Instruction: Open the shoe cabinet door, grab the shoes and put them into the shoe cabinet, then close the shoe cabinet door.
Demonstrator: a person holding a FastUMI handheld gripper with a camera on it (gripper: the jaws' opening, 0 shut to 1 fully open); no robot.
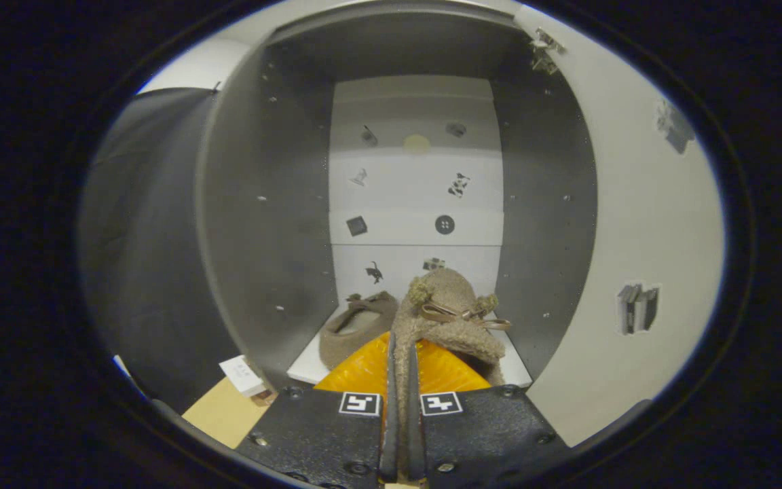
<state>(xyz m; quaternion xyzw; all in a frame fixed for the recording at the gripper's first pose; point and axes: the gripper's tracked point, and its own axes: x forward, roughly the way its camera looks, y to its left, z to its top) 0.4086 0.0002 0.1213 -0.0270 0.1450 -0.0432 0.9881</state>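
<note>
My gripper (401,370) is shut on a fuzzy tan shoe (455,319) with pompoms and a ribbon bow, pinching its rim between both fingers. The shoe hangs just inside the open shoe cabinet (265,224), above its white floor (306,367). A second matching tan shoe (354,329) lies on that floor, left of the held one and a little beyond the fingers. The cabinet door (642,224) stands swung open on the right, its hinges (544,51) at the top. The white back panel (417,197) carries small stickers.
The cabinet's dark side walls close in on both sides of the fingers. A small white box (243,375) sits on a tan surface (221,414) outside the cabinet, at its left front corner. Dark cloth (140,238) hangs to the left.
</note>
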